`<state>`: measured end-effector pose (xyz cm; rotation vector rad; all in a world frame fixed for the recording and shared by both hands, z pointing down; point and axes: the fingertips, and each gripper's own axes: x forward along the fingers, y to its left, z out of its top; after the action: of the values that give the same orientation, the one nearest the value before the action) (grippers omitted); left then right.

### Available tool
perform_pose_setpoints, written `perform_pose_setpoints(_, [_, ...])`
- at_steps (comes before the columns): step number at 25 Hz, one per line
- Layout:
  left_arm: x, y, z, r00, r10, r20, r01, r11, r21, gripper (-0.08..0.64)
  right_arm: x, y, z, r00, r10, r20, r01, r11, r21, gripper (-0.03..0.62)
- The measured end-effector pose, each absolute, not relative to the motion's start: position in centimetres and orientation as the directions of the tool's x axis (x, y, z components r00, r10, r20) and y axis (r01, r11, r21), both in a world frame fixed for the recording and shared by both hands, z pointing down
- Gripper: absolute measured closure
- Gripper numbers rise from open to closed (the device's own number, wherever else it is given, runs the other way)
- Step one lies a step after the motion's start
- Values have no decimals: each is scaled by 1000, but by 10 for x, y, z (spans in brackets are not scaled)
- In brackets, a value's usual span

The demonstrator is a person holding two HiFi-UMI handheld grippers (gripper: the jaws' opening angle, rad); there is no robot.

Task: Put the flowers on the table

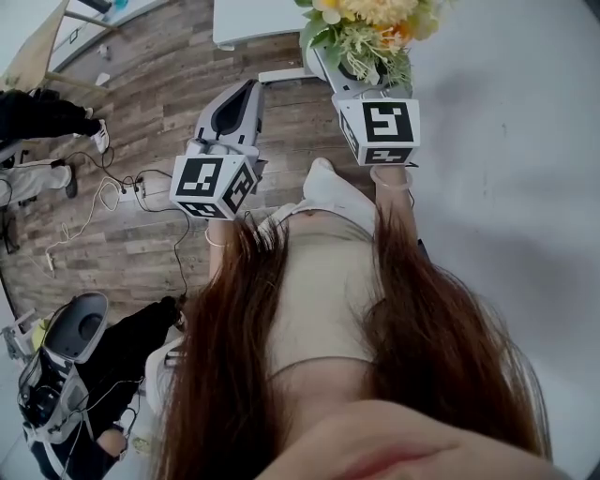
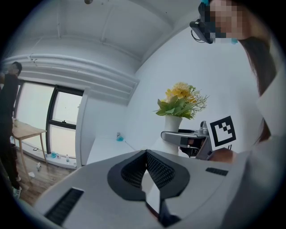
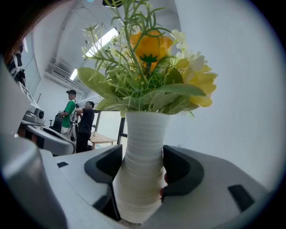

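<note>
Right gripper (image 3: pixel 142 174) first: its dark jaws are clamped on the lower body of a white ribbed vase (image 3: pixel 144 134), one jaw at 9 o'clock and the other at 3. Yellow flowers with green leaves (image 3: pixel 149 49) rise from it at 12. So the pick-up looks done; the set-down is not.

In the head view the bouquet sits at 12 o'clock, carried out ahead of the person. The gripper's marker cube faces back at the camera and the forearm reaches forward.

The left gripper (image 2: pixel 146 166) has its jaws pressed together on nothing. It hangs at 9 o'clock of the right one, above the brown wooden plank floor (image 1: pixel 141 84). A white table (image 1: pixel 248 19) waits at 11 o'clock, apart from the vase.
</note>
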<state>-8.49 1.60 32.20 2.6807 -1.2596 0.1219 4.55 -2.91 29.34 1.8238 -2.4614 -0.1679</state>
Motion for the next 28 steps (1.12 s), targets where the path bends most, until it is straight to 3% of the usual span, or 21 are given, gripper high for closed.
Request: perform_pose_setpoints(28, [-52, -25, 313, 549, -817, 175, -835, -530, 147, 555, 89, -84, 285, -365, -931, 8, -927, 364, 92, 293])
